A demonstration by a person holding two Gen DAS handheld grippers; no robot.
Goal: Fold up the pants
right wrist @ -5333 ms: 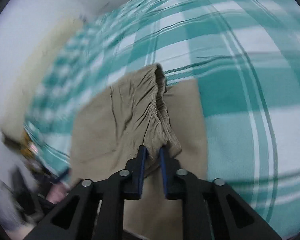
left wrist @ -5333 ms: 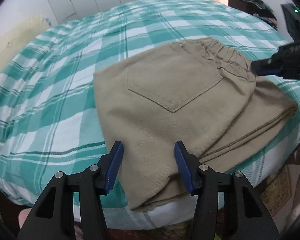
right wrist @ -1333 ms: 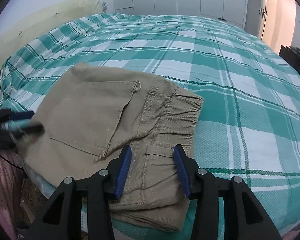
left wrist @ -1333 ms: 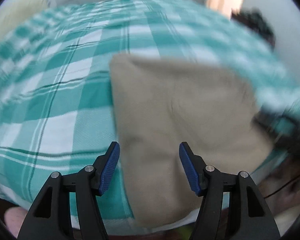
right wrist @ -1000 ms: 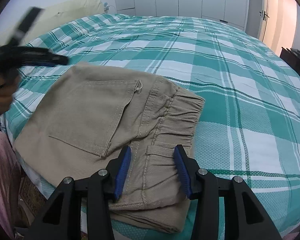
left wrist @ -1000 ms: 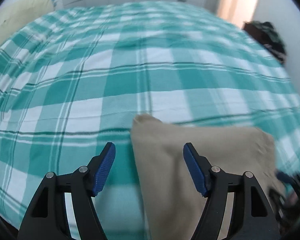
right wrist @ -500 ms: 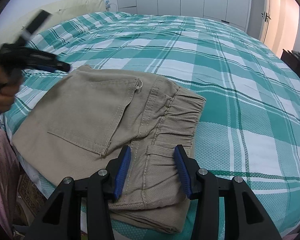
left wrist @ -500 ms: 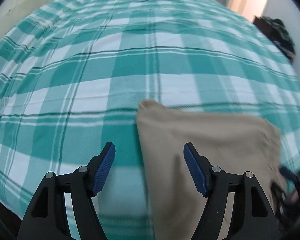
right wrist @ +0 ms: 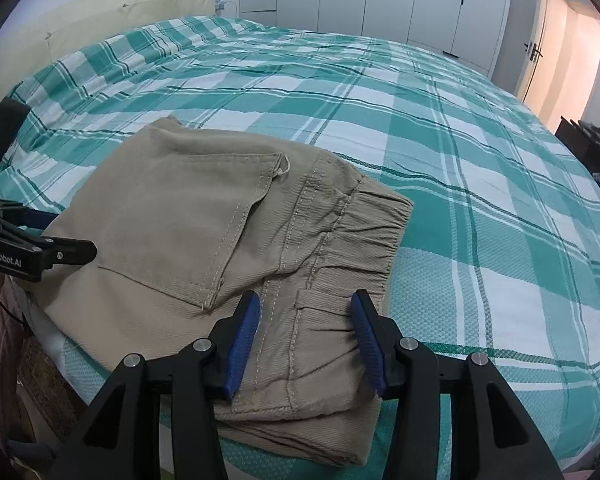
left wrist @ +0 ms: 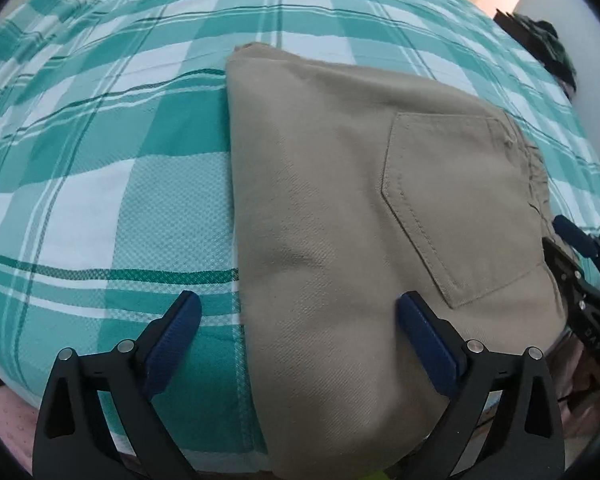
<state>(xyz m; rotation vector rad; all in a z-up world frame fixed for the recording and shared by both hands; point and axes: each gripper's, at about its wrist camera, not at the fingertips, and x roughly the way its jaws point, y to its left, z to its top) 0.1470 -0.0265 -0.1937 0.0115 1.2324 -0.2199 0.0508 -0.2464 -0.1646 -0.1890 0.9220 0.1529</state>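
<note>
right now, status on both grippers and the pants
Left gripper open, empty, over the folded edge. Right gripper open, empty, over the waistband. Pants folded flat on the bed, pocket up. Nothing in the way.

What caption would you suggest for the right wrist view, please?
Open right gripper poised over the elastic waistband of folded khaki pants on a green plaid bed.

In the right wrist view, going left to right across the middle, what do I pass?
Black left gripper at the left edge → rear patch pocket on the folded khaki pants → gathered elastic waistband → bare teal and white plaid bedspread.
</note>
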